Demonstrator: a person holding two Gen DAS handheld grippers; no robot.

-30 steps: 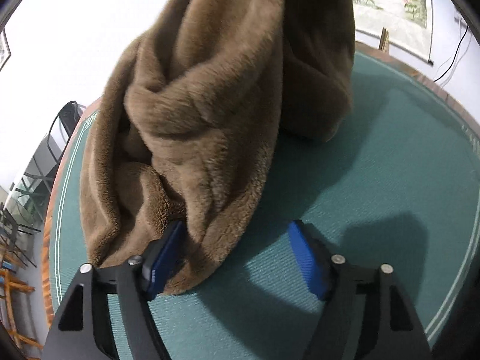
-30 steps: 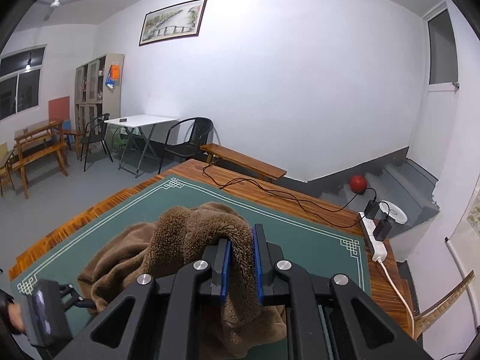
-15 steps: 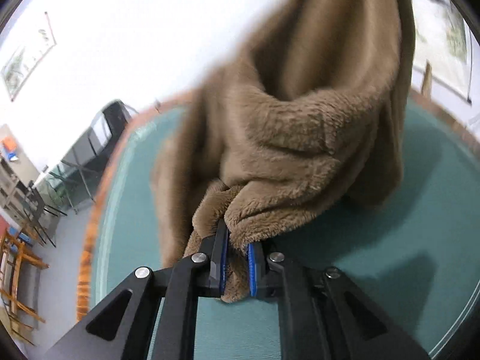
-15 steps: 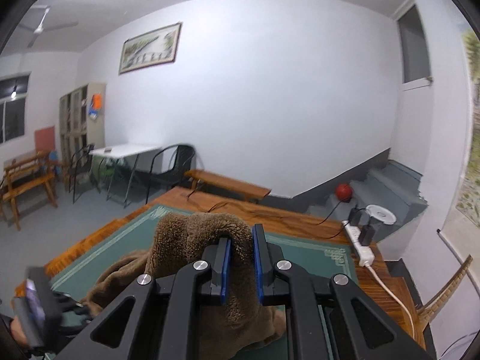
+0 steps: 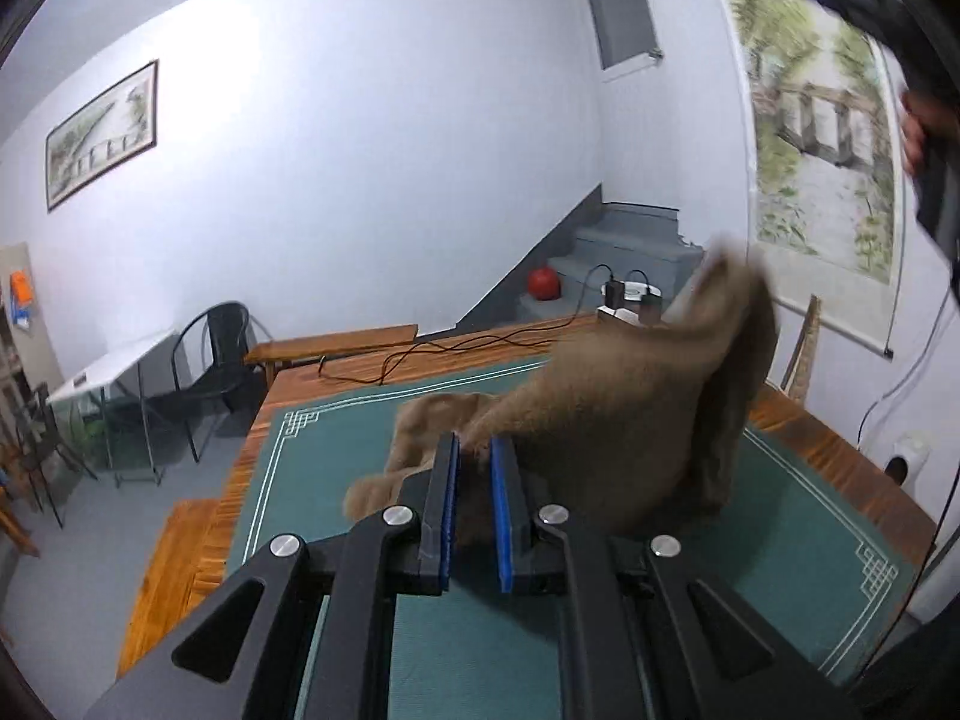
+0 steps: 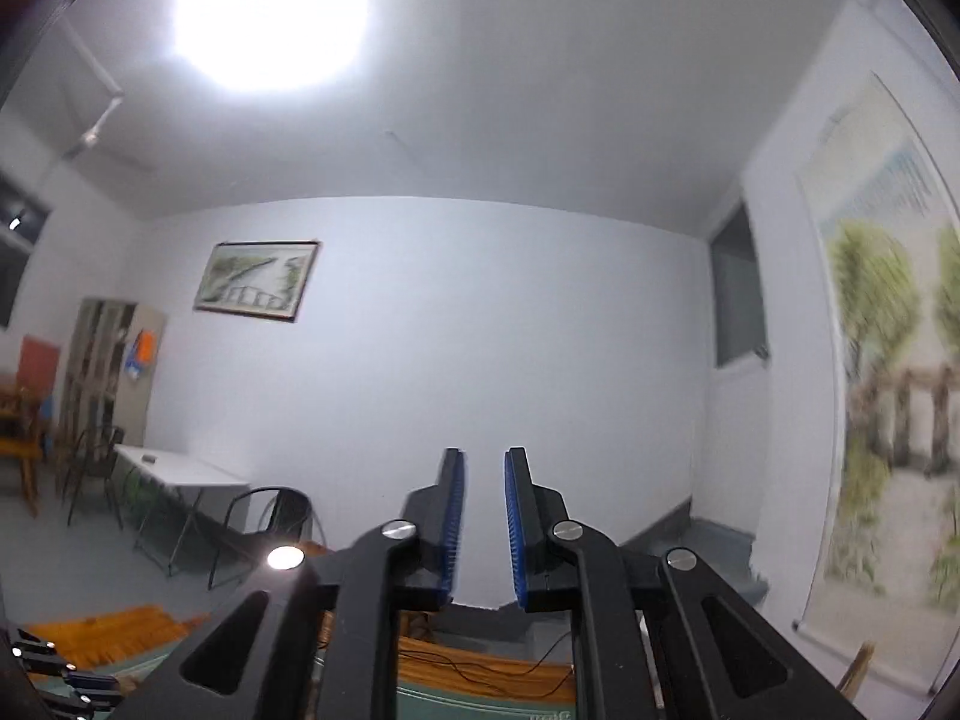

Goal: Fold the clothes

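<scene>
Through the left wrist camera, I am seeing my left hand-held gripper [image 5: 474, 450] pinching a fold of the brown fleece garment [image 5: 606, 420] – the blue pads are standing nearly together with fabric between them. The garment is stretching away up and to the right, blurred, its far end lifting above the green mat [image 5: 336, 438] on the desk [image 5: 372, 372]. At the right edge a hand [image 5: 918, 132] is showing, blurred.

Through the right wrist camera, my right hand-held gripper [image 6: 483, 468] is pointing at the white wall – its pads are standing almost closed, nothing showing between them, and no garment is appearing here.
</scene>
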